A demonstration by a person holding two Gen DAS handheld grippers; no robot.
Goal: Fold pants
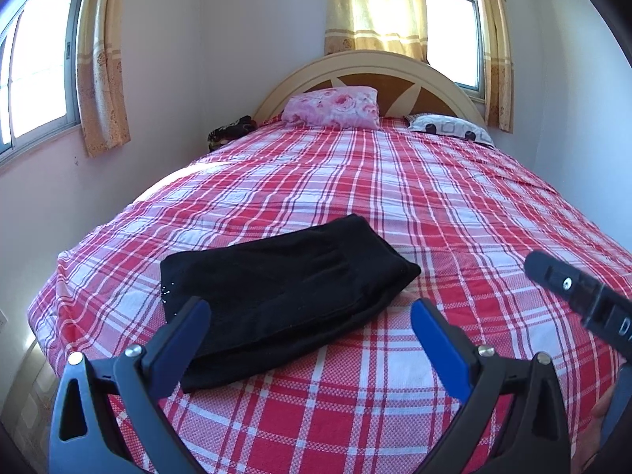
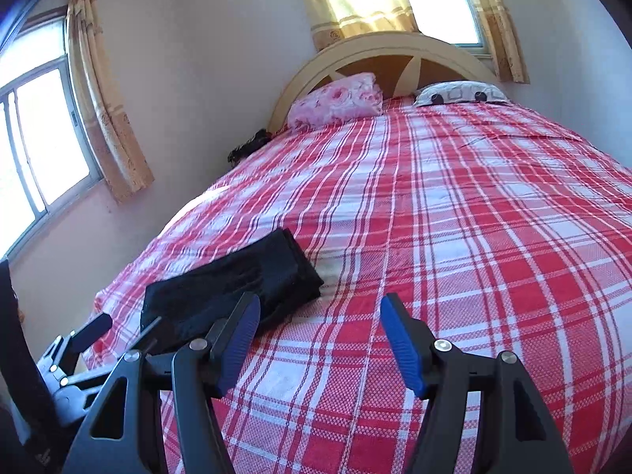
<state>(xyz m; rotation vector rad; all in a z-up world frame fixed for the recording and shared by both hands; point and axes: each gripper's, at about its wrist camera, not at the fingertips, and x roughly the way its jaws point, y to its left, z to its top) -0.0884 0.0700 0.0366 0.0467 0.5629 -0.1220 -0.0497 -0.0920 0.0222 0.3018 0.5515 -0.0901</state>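
Observation:
Black pants (image 1: 284,292) lie folded into a compact rectangle on the red and white checked bedspread (image 1: 395,205), near the foot of the bed. My left gripper (image 1: 310,312) hovers just above them, open, its blue pads apart with nothing pinched. In the right wrist view the same pants (image 2: 237,288) sit to the left, and my right gripper (image 2: 320,312) stands open over bare bedspread (image 2: 454,217) beside them, holding nothing. A finger of the right gripper (image 1: 572,288) shows at the right edge of the left wrist view.
A pink floral pillow (image 1: 331,108) and a white patterned pillow (image 1: 450,126) rest against the curved headboard (image 1: 371,63). A dark bundle (image 1: 229,132) sits at the bed's far left corner. Walls with curtained windows (image 1: 35,67) close in on the left and behind.

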